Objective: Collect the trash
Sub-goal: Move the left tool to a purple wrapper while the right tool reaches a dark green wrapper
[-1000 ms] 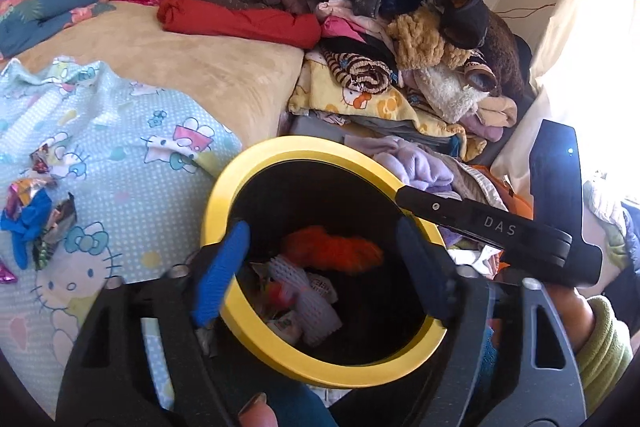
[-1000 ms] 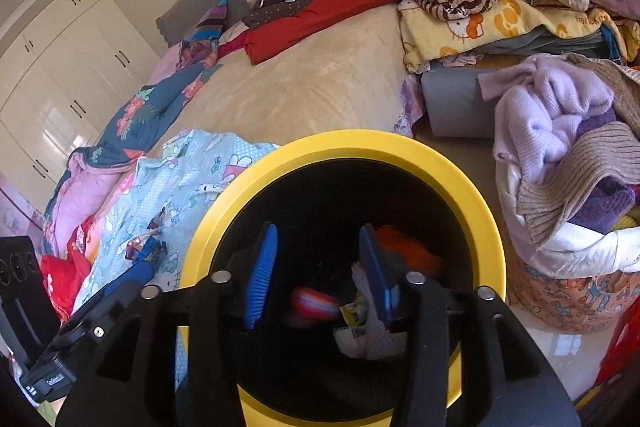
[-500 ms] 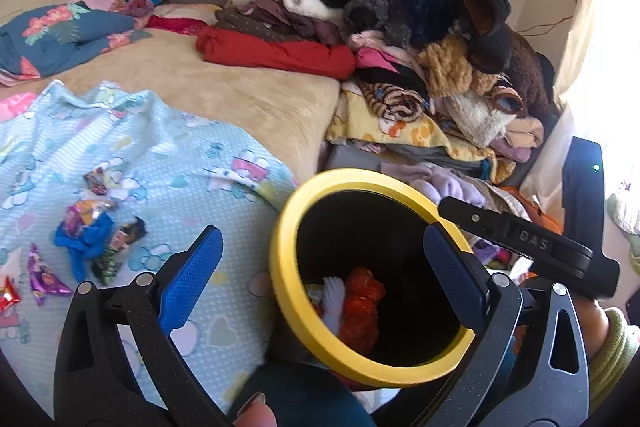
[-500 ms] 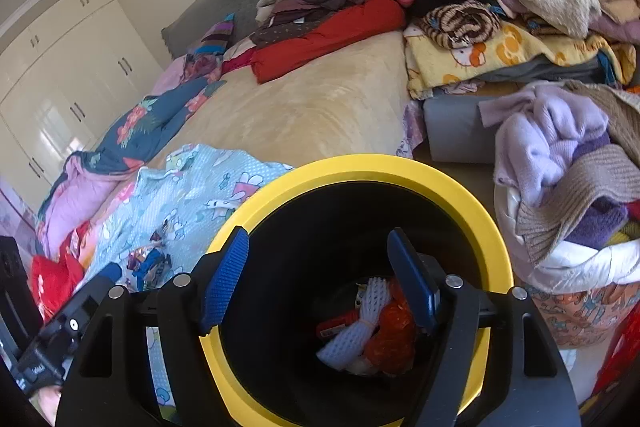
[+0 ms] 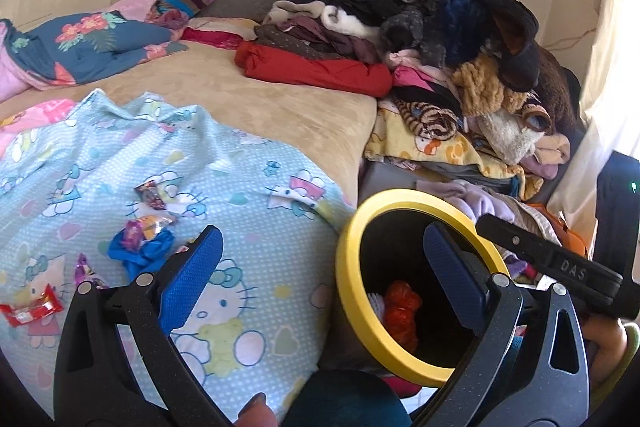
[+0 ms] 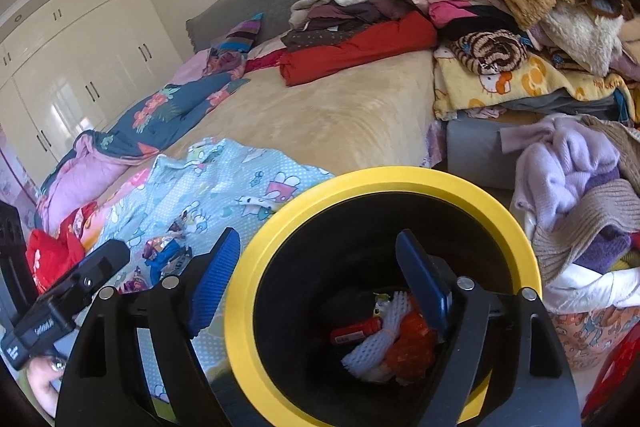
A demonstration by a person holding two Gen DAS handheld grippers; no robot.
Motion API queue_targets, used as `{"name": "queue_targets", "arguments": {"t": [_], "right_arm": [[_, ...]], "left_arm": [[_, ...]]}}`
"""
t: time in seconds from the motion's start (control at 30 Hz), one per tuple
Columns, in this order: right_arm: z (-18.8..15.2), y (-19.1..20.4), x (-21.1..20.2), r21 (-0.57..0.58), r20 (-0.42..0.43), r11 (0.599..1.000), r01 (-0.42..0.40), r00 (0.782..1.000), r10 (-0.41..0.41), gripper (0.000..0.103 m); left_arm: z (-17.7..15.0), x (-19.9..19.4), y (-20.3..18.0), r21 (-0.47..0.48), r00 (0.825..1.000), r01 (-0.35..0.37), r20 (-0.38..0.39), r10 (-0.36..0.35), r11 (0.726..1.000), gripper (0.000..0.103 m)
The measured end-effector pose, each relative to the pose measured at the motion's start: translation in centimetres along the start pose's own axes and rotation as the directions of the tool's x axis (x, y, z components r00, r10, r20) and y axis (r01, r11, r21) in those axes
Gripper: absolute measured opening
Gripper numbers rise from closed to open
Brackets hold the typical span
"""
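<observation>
Bin w/ yellow rim (image 6: 384, 179), beside bed: holds orange bag (image 6: 412, 343), white net (image 6: 376, 339); left gripper (image 5: 320, 275) wide open, empty; right gripper (image 6: 316, 275) jaws opening, nothing btwn; wrappers (image 5: 150, 227) on blue sheet (image 5: 256, 187).

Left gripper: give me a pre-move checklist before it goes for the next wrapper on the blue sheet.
1. Left gripper empty, wide open: ok.
2. Right gripper empty; its jaws are opening, nothing between them: ok.
3. Trash left to collect: not ok; a blue wrapper, a red wrapper and a few foil pieces lie on the blue cartoon sheet.
4. Yellow-rimmed bin upright beside the bed, mouth unobstructed: ok.
5. Dropped pieces inside the bin: ok; orange bag and white foam net lie at the bottom.
6. Other trash hidden among the clothes: cannot tell.
</observation>
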State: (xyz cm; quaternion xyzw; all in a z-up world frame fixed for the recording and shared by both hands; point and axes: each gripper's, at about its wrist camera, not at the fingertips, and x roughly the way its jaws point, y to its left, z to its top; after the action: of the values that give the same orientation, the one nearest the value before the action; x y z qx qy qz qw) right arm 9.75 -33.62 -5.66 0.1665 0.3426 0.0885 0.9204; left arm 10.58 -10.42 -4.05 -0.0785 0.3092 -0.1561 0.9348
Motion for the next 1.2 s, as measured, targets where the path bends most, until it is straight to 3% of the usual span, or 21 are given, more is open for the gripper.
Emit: {"name": "queue_targets", "arguments": {"t": [0.53, 1.2], "right_arm": [[-0.2, 4.4, 0.8, -0.076, -0.015, 0.996, -0.054, 0.998, 0.053, 0.081], [-1.5, 12.0, 4.4, -0.189, -0.096, 0.969, -0.157, 0.985, 0.141, 0.081]], "left_arm": [[0.8, -1.7, 5.4, -0.102, 0.996, -0.079, 0.037, 0.083, 0.992, 0.092], [1.2, -2.7, 12.3, -0.230, 0.983, -0.161, 0.047, 0.177, 0.960, 0.092]]}}
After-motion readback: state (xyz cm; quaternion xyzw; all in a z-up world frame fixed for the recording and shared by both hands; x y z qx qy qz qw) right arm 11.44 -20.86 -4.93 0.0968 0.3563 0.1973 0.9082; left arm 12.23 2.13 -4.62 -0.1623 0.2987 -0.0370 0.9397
